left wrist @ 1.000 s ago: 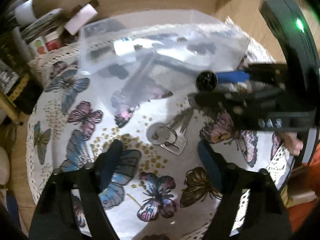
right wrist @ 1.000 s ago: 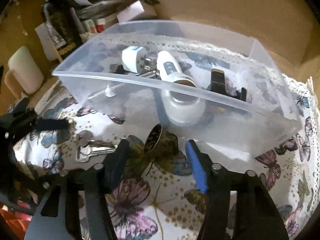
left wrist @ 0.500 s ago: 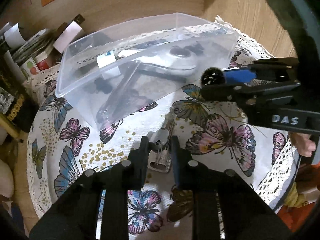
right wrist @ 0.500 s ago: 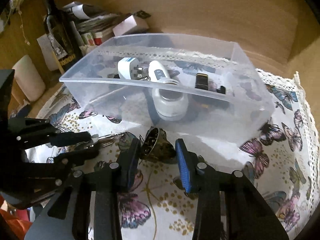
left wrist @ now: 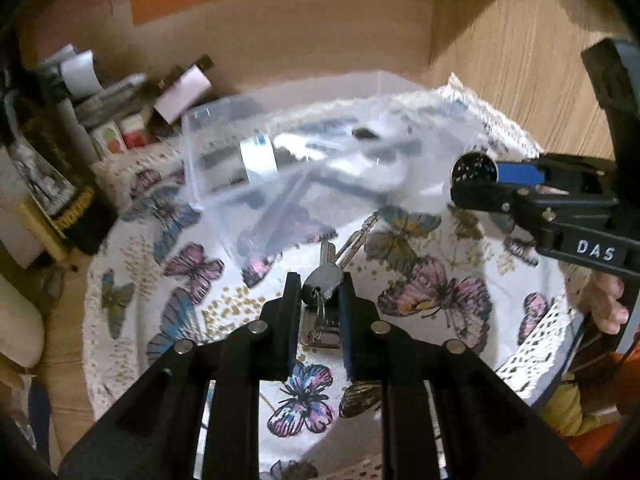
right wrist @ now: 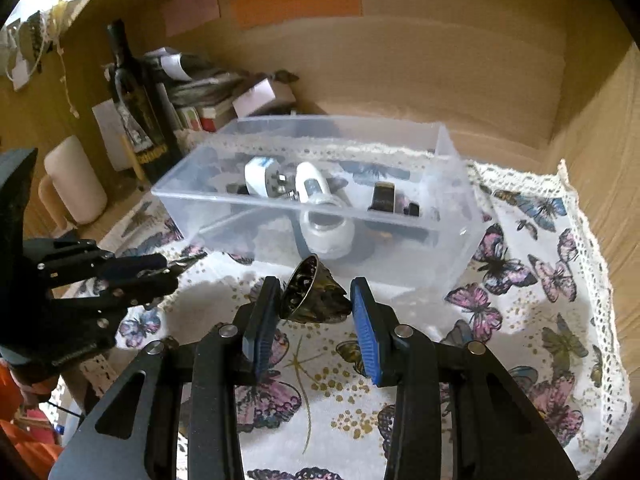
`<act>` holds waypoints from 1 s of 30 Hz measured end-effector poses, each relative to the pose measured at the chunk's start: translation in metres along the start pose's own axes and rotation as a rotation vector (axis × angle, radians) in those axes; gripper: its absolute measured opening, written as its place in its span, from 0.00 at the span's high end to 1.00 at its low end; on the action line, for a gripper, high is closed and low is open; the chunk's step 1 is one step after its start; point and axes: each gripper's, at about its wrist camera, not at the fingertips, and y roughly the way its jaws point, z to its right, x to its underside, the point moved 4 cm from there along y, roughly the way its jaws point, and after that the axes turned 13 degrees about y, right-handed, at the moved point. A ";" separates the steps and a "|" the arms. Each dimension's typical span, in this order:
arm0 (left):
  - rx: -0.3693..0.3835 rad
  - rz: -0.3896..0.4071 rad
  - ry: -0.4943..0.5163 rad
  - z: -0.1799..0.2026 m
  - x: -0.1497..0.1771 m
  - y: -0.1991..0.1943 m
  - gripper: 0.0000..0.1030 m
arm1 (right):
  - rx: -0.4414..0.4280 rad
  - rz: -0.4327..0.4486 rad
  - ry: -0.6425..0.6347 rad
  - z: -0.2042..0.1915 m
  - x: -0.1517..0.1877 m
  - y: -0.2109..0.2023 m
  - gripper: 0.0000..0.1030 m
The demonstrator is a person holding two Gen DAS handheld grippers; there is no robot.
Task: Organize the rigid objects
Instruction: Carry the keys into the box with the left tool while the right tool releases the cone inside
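My left gripper point(left wrist: 318, 292) is shut on a bunch of keys point(left wrist: 324, 280) and holds it above the butterfly cloth; it also shows in the right wrist view point(right wrist: 176, 268). My right gripper point(right wrist: 314, 292) is shut on a small brass bell point(right wrist: 314, 292), lifted off the cloth in front of the clear plastic box point(right wrist: 452, 216). The right gripper and the bell point(left wrist: 474, 168) show at the right of the left wrist view. The box point(left wrist: 200, 152) holds a white plug point(right wrist: 260, 178), a white device point(right wrist: 312, 184) and dark items.
A butterfly-print cloth point(right wrist: 540, 320) with a lace edge covers the round table. A dark bottle point(right wrist: 132, 96), stacked papers and boxes point(right wrist: 200, 84) and a cream candle point(right wrist: 74, 180) stand at the back left. Wooden walls close in behind and at the right.
Both grippers closed on their objects and lifted them: the left took the keys off the cloth, the right raised the bell. The box now sits farther below and ahead.
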 end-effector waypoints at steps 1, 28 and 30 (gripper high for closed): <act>-0.005 0.014 -0.001 -0.001 -0.004 -0.004 0.84 | -0.002 0.012 -0.002 0.000 -0.002 -0.004 0.67; 0.001 0.127 -0.124 -0.066 -0.094 0.020 0.83 | 0.045 0.131 0.023 0.017 -0.081 0.010 0.67; 0.015 0.094 -0.124 -0.065 -0.091 0.036 0.83 | 0.053 0.095 0.030 0.021 -0.078 0.027 0.67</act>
